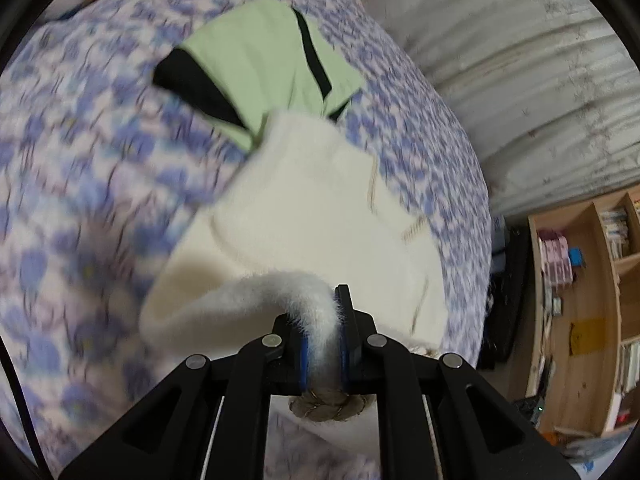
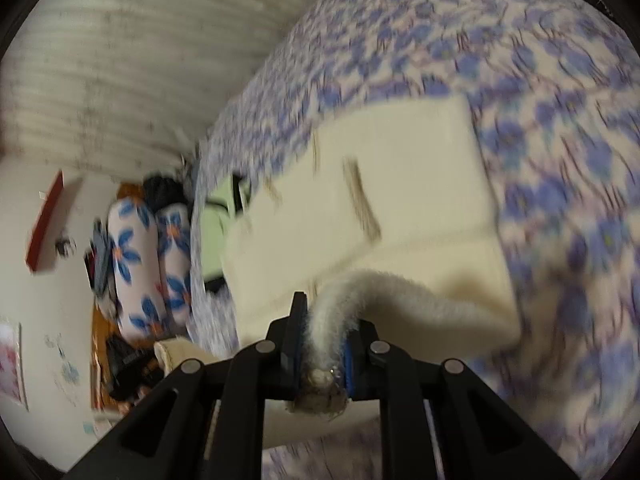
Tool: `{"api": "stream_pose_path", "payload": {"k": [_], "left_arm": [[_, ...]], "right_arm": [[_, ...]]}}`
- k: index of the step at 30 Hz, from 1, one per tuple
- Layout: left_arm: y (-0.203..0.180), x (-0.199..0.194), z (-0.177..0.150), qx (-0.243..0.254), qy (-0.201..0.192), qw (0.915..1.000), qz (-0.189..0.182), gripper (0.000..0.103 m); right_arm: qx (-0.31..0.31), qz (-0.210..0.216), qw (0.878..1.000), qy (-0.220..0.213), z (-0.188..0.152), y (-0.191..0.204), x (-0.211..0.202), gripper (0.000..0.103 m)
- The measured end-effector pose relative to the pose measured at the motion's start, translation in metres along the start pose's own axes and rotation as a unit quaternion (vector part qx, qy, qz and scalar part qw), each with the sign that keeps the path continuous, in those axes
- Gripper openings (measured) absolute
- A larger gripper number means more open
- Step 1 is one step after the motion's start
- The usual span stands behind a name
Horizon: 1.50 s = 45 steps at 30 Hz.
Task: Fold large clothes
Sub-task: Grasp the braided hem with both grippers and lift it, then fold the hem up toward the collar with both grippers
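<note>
A fluffy cream-white garment (image 1: 304, 208) lies on a bed with a blue-flowered cover (image 1: 80, 168). My left gripper (image 1: 325, 320) is shut on a bunched fuzzy edge of the cream garment, and the pinched cloth arches up from the bed. A braided trim shows below the pads. In the right wrist view the same cream garment (image 2: 404, 184) lies partly folded, and my right gripper (image 2: 326, 332) is shut on another fuzzy edge of it, raised off the cover (image 2: 560, 160). Both views are blurred by motion.
A folded light-green garment with black trim (image 1: 264, 68) lies beyond the cream one. A pale curtain (image 1: 500, 60) hangs behind the bed, and wooden shelves (image 1: 592, 300) stand at the right. Flowered bolster pillows (image 2: 148, 264) lie past the bed's far end.
</note>
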<state>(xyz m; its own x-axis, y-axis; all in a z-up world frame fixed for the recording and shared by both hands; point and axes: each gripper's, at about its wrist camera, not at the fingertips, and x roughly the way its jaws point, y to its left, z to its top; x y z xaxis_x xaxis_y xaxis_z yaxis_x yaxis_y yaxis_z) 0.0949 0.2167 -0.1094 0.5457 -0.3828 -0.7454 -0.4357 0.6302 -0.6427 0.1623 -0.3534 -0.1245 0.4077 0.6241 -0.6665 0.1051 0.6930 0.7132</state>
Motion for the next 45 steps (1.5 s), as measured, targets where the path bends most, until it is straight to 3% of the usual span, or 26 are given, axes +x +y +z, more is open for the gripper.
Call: {"api": "stream_pose_path", "payload": {"k": [6,10,12,15,17,20,24,26,27,28,33,37,40,41,44,45], "left_arm": [[0.003,0.044,0.057,-0.015,-0.029,0.9993,0.015,0.009],[0.008,0.095,0.086,-0.01,-0.001,0.9996,0.025,0.01],[0.01,0.118,0.094,-0.015,0.014,0.9988,0.045,0.017],[0.015,0.137,0.107,-0.038,0.023,0.9982,0.039,0.028],[0.011,0.144,0.111,-0.021,0.026,0.9981,0.051,0.031],[0.005,0.151,0.112,0.015,0.041,0.997,0.064,0.036],[0.0,0.152,0.112,0.055,0.053,0.9949,0.066,0.039],[-0.001,0.15,0.113,0.061,0.062,0.9948,0.053,0.053],[-0.002,0.148,0.114,0.06,0.065,0.9951,0.045,0.077],[-0.004,0.144,0.116,0.058,0.056,0.996,0.038,0.092],[-0.022,0.133,0.126,0.093,0.028,0.9942,0.045,0.092],[-0.034,0.141,0.124,0.163,0.025,0.9815,0.098,0.092],[-0.037,0.151,0.117,0.237,0.019,0.9611,0.141,0.092],[-0.037,0.156,0.114,0.266,0.017,0.9506,0.159,0.092],[-0.036,0.171,0.108,0.327,0.018,0.9251,0.193,0.081],[-0.034,0.177,0.108,0.338,0.022,0.9195,0.199,0.072]], "right_arm": [[0.04,-0.01,0.998,-0.046,0.065,-0.034,0.031,0.014],[0.03,-0.042,0.998,-0.031,0.09,-0.045,0.071,0.014],[0.03,-0.07,0.997,-0.017,0.096,-0.05,0.089,0.019],[0.039,-0.072,0.997,-0.009,0.106,-0.057,0.102,0.033],[0.032,-0.064,0.997,-0.02,0.109,-0.057,0.096,0.047],[0.006,-0.072,0.997,-0.029,0.113,-0.054,0.087,0.049],[-0.056,-0.119,0.991,-0.021,0.114,-0.048,0.086,0.05],[-0.09,-0.143,0.986,-0.007,0.113,-0.045,0.094,0.05],[-0.114,-0.156,0.981,0.001,0.112,-0.041,0.101,0.05],[-0.132,-0.165,0.977,0.006,0.111,-0.039,0.106,0.05],[-0.176,-0.189,0.966,0.01,0.115,-0.037,0.134,0.05],[-0.167,-0.205,0.964,0.023,0.123,-0.049,0.153,0.05],[-0.156,-0.199,0.967,0.037,0.126,-0.058,0.162,0.05],[-0.156,-0.195,0.967,0.038,0.125,-0.059,0.163,0.05],[-0.175,-0.187,0.966,0.035,0.123,-0.053,0.165,0.05],[-0.18,-0.188,0.965,0.035,0.122,-0.051,0.167,0.051]]}}
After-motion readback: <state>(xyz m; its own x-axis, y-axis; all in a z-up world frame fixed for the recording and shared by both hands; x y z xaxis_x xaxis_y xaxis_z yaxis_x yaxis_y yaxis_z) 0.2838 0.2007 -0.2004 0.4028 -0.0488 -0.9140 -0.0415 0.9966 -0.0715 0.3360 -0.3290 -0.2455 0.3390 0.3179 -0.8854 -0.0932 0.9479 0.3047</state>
